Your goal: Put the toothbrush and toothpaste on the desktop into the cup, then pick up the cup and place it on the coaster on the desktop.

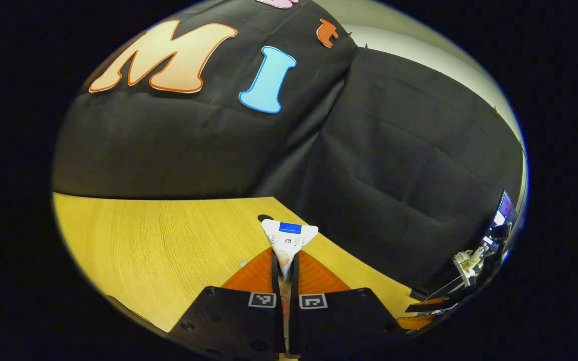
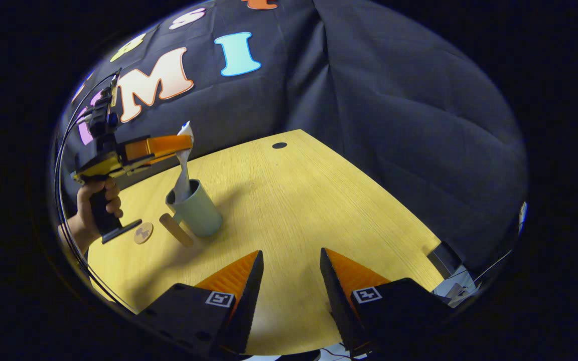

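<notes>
Toothpaste (image 2: 183, 168) stands in cup (image 2: 194, 209); coaster (image 2: 143, 233) lies left of it.

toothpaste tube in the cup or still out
Partly in: the toothpaste tube stands upright, lower end inside the cup, top pinched by the left gripper.

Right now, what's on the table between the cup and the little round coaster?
In the right gripper view, a tan stick-like object, perhaps the toothbrush, lies flat on the desktop between the cup and the coaster, beside the cup's base.
</notes>
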A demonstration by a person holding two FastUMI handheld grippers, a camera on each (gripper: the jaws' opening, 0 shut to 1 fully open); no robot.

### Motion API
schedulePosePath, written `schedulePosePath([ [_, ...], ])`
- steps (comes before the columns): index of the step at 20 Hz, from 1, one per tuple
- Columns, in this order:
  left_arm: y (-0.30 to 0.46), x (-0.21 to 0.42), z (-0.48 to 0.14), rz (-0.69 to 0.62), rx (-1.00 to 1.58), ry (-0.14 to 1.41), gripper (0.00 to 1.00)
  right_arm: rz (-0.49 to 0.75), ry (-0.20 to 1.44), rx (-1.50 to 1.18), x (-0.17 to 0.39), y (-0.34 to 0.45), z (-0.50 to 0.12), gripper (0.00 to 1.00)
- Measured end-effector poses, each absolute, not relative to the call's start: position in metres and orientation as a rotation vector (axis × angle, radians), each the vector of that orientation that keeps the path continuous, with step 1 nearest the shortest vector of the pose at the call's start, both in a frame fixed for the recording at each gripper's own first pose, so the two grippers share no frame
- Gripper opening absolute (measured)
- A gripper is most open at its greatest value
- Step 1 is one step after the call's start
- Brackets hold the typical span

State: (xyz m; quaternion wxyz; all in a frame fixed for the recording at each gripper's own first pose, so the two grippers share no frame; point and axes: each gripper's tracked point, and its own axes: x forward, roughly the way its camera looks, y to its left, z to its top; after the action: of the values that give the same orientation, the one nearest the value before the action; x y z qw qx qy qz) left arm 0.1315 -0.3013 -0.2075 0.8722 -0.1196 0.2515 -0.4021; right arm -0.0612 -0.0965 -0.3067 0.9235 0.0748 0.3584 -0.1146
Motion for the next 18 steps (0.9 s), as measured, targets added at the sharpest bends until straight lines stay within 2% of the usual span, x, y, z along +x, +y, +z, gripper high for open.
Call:
schedulePosePath([
  [1, -0.301, 0.129, -0.208, -0.842, -0.247, 0.517, 0.04, -0.234, 0.73, 0.151, -0.061, -0.097, -0.306, 0.64],
  [2, -0.303, 0.129, -0.208, -0.846, -0.242, 0.499, 0.0, -0.235, 0.726, 0.143, -0.059, -0.096, -0.304, 0.64],
  [3, -0.3, 0.127, -0.208, -0.847, -0.227, 0.5, 0.02, -0.234, 0.723, 0.133, -0.054, -0.094, -0.302, 0.64],
  [4, -0.3, 0.124, -0.209, -0.848, -0.211, 0.505, 0.03, -0.229, 0.717, 0.124, -0.047, -0.089, -0.3, 0.71],
  [6, -0.295, 0.125, -0.208, -0.828, -0.184, 0.479, 0.06, -0.21, 0.704, 0.109, -0.04, -0.086, -0.294, 0.7],
  [7, -0.291, 0.122, -0.207, -0.818, -0.178, 0.469, 0.07, -0.199, 0.701, 0.103, -0.036, -0.084, -0.293, 0.64],
  [8, -0.288, 0.118, -0.208, -0.813, -0.176, 0.462, 0.07, -0.188, 0.699, 0.098, -0.034, -0.082, -0.293, 0.7],
  [9, -0.282, 0.112, -0.213, -0.806, -0.168, 0.474, 0.09, -0.18, 0.698, 0.092, -0.031, -0.082, -0.292, 0.71],
  [10, -0.28, 0.107, -0.212, -0.806, -0.164, 0.476, 0.07, -0.174, 0.691, 0.09, -0.029, -0.083, -0.29, 0.71],
  [11, -0.28, 0.104, -0.207, -0.805, -0.163, 0.468, 0.1, -0.166, 0.684, 0.1, -0.024, -0.081, -0.288, 0.71],
  [12, -0.274, 0.101, -0.201, -0.795, -0.159, 0.47, 0.13, -0.158, 0.679, 0.11, -0.019, -0.079, -0.287, 0.65],
  [13, -0.275, 0.098, -0.203, -0.801, -0.162, 0.474, 0.28, -0.146, 0.679, 0.122, -0.015, -0.076, -0.286, 0.71],
  [14, -0.271, 0.095, -0.203, -0.785, -0.156, 0.481, 0.42, -0.131, 0.686, 0.14, -0.011, -0.071, -0.288, 0.65],
  [15, -0.264, 0.092, -0.202, -0.768, -0.152, 0.485, 0.57, -0.112, 0.7, 0.167, -0.006, -0.064, -0.288, 0.71],
  [16, -0.258, 0.091, -0.2, -0.75, -0.153, 0.484, 0.71, -0.09, 0.712, 0.195, 0.0, -0.057, -0.286, 0.71],
  [17, -0.252, 0.088, -0.196, -0.732, -0.159, 0.48, 0.83, -0.062, 0.717, 0.217, 0.005, -0.049, -0.283, 0.67],
  [18, -0.247, 0.087, -0.194, -0.715, -0.161, 0.479, 0.87, -0.036, 0.722, 0.229, 0.011, -0.041, -0.281, 0.67],
])
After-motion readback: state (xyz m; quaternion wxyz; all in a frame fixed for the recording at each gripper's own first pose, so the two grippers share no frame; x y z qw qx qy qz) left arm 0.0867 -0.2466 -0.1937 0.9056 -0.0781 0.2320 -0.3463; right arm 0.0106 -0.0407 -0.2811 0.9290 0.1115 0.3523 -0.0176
